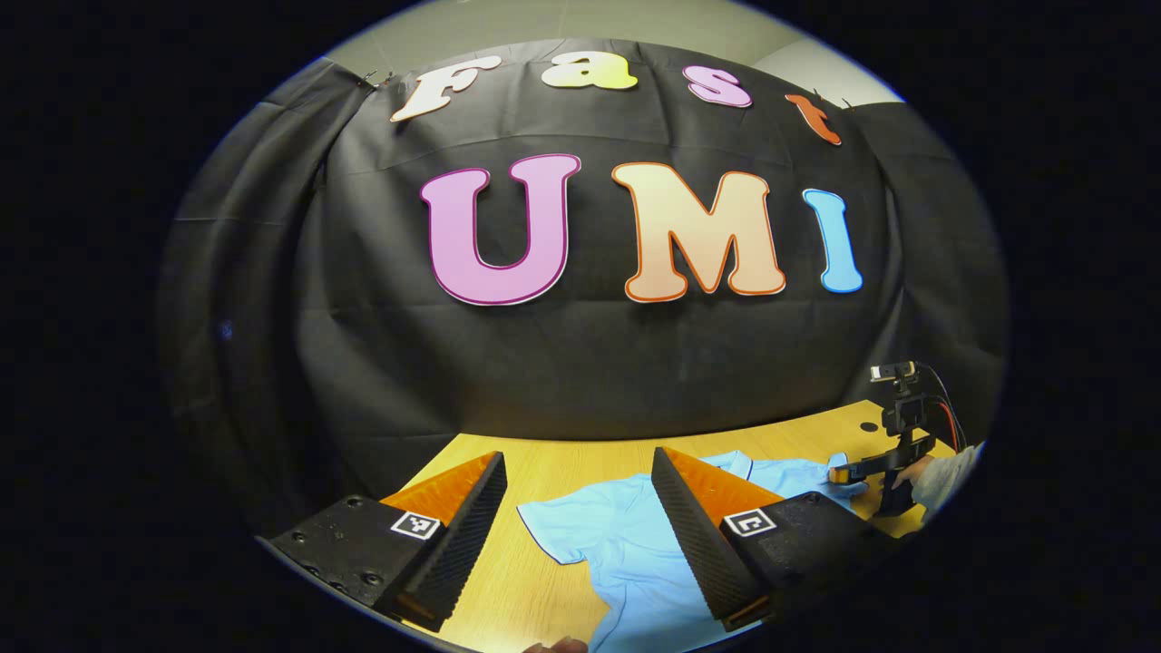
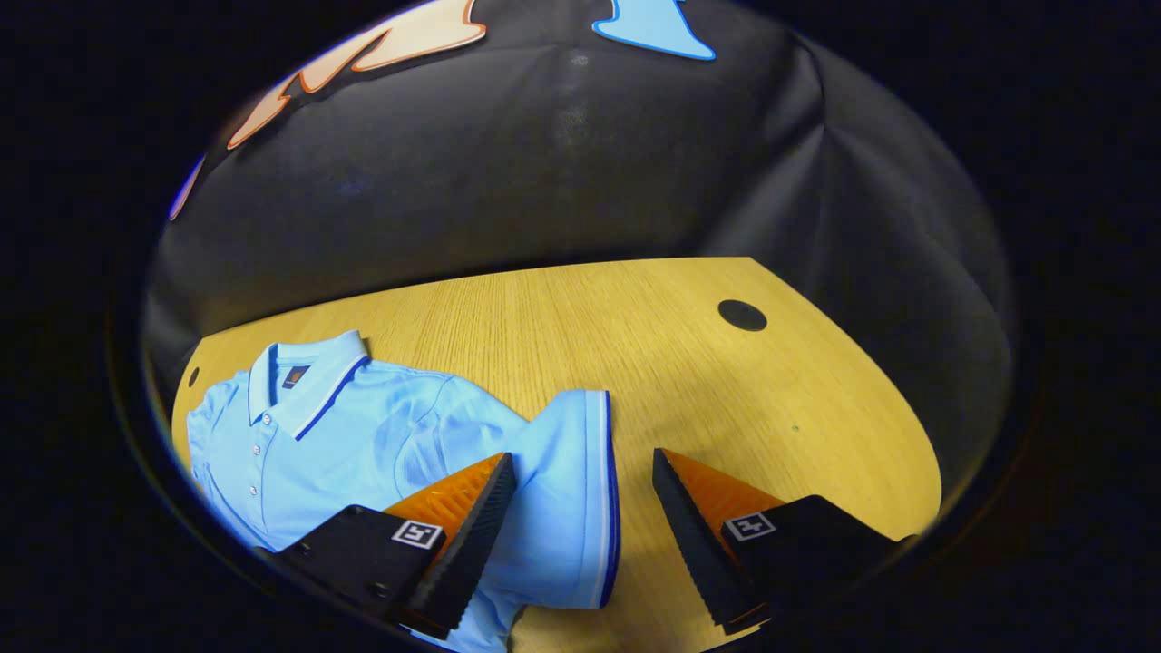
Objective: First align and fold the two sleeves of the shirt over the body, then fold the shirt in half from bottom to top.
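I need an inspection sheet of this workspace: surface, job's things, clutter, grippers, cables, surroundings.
Surface: wooden table with a dark round hole.
Job's things: light blue shirt lying flat, collar up; sleeve spread out, not folded.
Clutter: nothing seen.
Grippers: left gripper open above the shirt; right gripper open, its fingers either side of the sleeve's cuff.
Cables: red and black cables on the right gripper.
Surroundings: black cloth wall.

Wooden table (image 1: 544, 472), backed by black cloth wall (image 1: 562, 363). Light blue shirt (image 1: 626, 544) spread flat on table, one short sleeve (image 1: 553, 531) lying between fingers of left gripper (image 1: 579, 472), jaws wide apart, held above cloth. Right gripper (image 1: 839, 474) at far right edge, held by a hand (image 1: 907, 476) in grey sleeve (image 1: 952, 472), tips at shirt's other sleeve.
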The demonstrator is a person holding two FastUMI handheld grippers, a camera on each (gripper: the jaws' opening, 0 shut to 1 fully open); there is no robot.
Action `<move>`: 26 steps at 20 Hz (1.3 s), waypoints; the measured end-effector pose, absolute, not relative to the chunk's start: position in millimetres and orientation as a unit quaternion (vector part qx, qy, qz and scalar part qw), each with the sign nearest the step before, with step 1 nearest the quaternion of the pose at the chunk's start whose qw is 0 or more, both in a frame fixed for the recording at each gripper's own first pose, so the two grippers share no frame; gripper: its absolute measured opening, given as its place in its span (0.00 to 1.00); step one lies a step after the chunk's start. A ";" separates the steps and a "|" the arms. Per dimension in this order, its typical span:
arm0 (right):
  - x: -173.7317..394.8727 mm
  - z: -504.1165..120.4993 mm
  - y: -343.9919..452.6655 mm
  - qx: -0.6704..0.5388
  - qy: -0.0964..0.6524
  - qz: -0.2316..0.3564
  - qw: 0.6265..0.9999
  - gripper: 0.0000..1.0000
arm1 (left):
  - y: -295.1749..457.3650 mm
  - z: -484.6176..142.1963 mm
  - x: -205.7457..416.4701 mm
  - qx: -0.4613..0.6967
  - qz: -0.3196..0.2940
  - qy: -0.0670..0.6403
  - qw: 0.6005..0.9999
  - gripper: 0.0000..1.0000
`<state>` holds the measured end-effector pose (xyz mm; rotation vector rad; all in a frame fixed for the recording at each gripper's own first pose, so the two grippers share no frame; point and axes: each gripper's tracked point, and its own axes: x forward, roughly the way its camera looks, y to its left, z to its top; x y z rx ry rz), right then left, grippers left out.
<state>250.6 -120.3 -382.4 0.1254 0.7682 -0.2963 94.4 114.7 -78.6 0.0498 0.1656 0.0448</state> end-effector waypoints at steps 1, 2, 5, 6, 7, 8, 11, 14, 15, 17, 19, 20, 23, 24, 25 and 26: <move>252.8 -380.5 -118.7 0.064 0.369 -0.142 0.916 0.91 | 115.1 -79.8 93.3 0.024 0.024 0.083 0.996 0.97; 255.3 -384.1 -117.0 0.070 0.370 -0.134 0.917 0.72 | 115.3 -80.4 94.2 0.023 0.025 0.084 0.996 0.97; 251.8 -383.9 -107.2 0.082 0.373 -0.122 0.916 0.22 | 114.7 -83.7 92.2 0.019 0.024 0.087 0.996 0.97; 253.5 -380.8 -104.6 0.089 0.372 -0.120 0.916 0.05 | 114.6 -84.2 93.1 0.020 0.024 0.088 0.996 0.97; 253.0 -381.5 -102.9 0.096 0.374 -0.123 0.914 0.05 | 114.3 -84.4 92.5 0.020 0.025 0.088 0.996 0.97; 253.8 -380.3 -99.3 0.105 0.375 -0.119 0.914 0.02 | 113.4 -83.2 92.5 0.020 0.024 0.087 0.996 0.97; 261.2 -361.1 -77.9 0.132 0.356 -0.099 0.920 0.02 | 113.9 -82.4 89.7 0.024 0.024 0.083 0.996 0.97; 265.9 -342.4 -48.4 0.159 0.340 -0.077 0.924 0.03 | 112.2 -84.4 90.0 0.019 0.025 0.087 0.996 0.97; 266.3 -339.6 -37.0 0.168 0.338 -0.071 0.923 0.03 | 112.5 -86.1 89.1 0.017 0.026 0.088 0.996 0.97; 269.3 -334.4 -14.5 0.177 0.333 -0.058 0.924 0.03 | 112.9 -89.2 86.1 0.017 0.027 0.090 0.995 0.97; 268.6 -340.0 11.1 0.186 0.340 -0.044 0.921 0.03 | 114.2 -92.7 86.1 0.022 0.029 0.093 0.995 0.97; 268.1 -343.4 22.6 0.194 0.347 -0.040 0.917 0.02 | 115.1 -94.9 86.3 0.023 0.030 0.097 0.995 0.97; 266.7 -350.1 53.0 0.208 0.355 -0.023 0.911 0.02 | 119.9 -103.8 89.5 0.019 0.037 0.107 0.993 0.97; 267.5 -353.8 58.0 0.204 0.356 -0.020 0.912 0.05 | 124.4 -110.8 91.1 0.019 0.041 0.110 0.993 0.97; 262.8 -353.0 63.0 0.199 0.355 -0.011 0.913 0.04 | 129.1 -117.0 93.9 0.019 0.046 0.113 0.992 0.97; 258.7 -352.6 66.1 0.191 0.354 -0.002 0.915 0.24 | 134.3 -123.6 97.6 0.018 0.052 0.117 0.992 0.97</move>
